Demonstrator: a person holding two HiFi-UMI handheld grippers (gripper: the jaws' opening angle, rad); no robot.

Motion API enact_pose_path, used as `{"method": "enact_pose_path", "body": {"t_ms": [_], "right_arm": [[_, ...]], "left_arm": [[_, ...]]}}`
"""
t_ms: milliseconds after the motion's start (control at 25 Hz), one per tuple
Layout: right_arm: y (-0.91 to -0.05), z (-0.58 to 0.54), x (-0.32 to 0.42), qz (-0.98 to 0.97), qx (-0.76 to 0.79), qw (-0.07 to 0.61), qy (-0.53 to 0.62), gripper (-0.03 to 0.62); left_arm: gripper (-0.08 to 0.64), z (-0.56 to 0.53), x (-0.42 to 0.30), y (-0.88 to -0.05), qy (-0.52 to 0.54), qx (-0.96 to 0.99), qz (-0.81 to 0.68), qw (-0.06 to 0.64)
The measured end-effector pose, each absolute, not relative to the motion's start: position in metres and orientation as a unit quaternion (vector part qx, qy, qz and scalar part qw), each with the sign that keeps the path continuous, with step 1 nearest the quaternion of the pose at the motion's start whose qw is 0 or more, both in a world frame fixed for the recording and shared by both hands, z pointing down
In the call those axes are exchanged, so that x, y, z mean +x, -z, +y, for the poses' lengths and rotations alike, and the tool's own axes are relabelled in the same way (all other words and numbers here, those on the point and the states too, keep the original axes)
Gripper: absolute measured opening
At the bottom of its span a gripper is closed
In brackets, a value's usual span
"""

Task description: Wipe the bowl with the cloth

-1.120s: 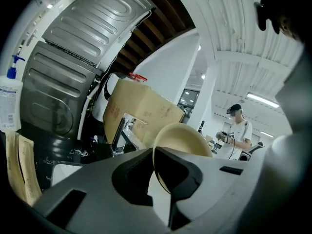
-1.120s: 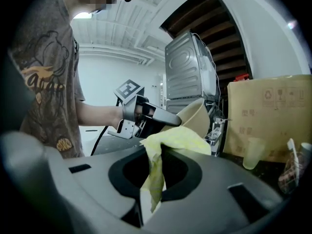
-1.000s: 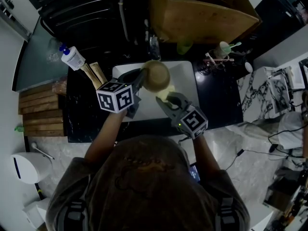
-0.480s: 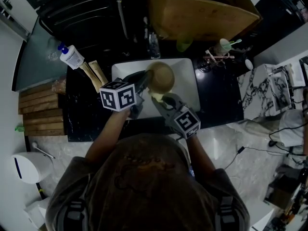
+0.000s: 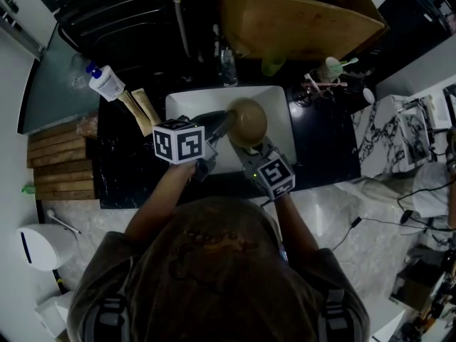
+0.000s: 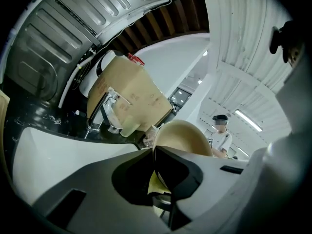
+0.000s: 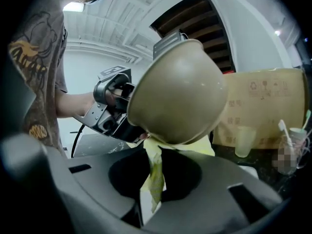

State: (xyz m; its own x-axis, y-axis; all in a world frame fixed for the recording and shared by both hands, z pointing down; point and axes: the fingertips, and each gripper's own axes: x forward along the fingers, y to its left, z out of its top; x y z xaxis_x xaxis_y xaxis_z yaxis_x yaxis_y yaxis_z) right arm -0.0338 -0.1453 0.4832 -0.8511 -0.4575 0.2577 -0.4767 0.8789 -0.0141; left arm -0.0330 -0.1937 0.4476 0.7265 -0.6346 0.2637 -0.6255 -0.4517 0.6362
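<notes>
A tan bowl [image 5: 247, 121] is held tilted over the white sink [image 5: 187, 104]. My left gripper [image 5: 225, 123] is shut on the bowl's rim from the left; in the left gripper view the rim [image 6: 181, 134] runs between the jaws of the left gripper [image 6: 155, 153]. My right gripper [image 5: 251, 148] sits just below the bowl, shut on a yellow cloth [image 7: 154, 178]. In the right gripper view the cloth rises from the right gripper [image 7: 149, 199] and presses against the underside of the bowl [image 7: 178, 99]. The cloth is hidden in the head view.
A big cardboard box [image 5: 299, 20] stands behind the sink beside the faucet [image 5: 226, 66]. A soap bottle [image 5: 107, 84] and wooden boards [image 5: 53, 164] lie left on the black counter [image 5: 324, 152]. Cups and utensils [image 5: 329, 73] crowd the back right.
The bowl has shifted right and slightly toward me with the left gripper. The right gripper has slid left under the bowl, and the cloth no longer shows in the head view.
</notes>
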Motion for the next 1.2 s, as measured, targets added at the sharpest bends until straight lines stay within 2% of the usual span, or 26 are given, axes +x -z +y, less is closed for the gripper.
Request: {"method": "enact_pose_path", "body": {"t_ms": [360, 680, 960, 1200], "right_arm": [[-0.488, -0.172, -0.006, -0.946, 0.297, 0.116, -0.053, 0.032], [-0.487, -0.183, 0.029, -0.938, 0.319, 0.120, -0.070, 0.032], [-0.473, -0.161, 0.032, -0.949, 0.279, 0.133, -0.067, 0.032], [-0.448, -0.125, 0.014, -0.963, 0.223, 0.135, -0.069, 0.032]], "left_arm": [[0.015, -0.186, -0.028, -0.450, 0.011, 0.853, -0.348, 0.388], [0.015, -0.194, -0.062, -0.464, -0.002, 0.837, -0.398, 0.375], [0.015, -0.212, -0.100, -0.494, -0.053, 0.809, -0.480, 0.336], [0.015, -0.222, -0.104, -0.512, -0.079, 0.798, -0.498, 0.329]]}}
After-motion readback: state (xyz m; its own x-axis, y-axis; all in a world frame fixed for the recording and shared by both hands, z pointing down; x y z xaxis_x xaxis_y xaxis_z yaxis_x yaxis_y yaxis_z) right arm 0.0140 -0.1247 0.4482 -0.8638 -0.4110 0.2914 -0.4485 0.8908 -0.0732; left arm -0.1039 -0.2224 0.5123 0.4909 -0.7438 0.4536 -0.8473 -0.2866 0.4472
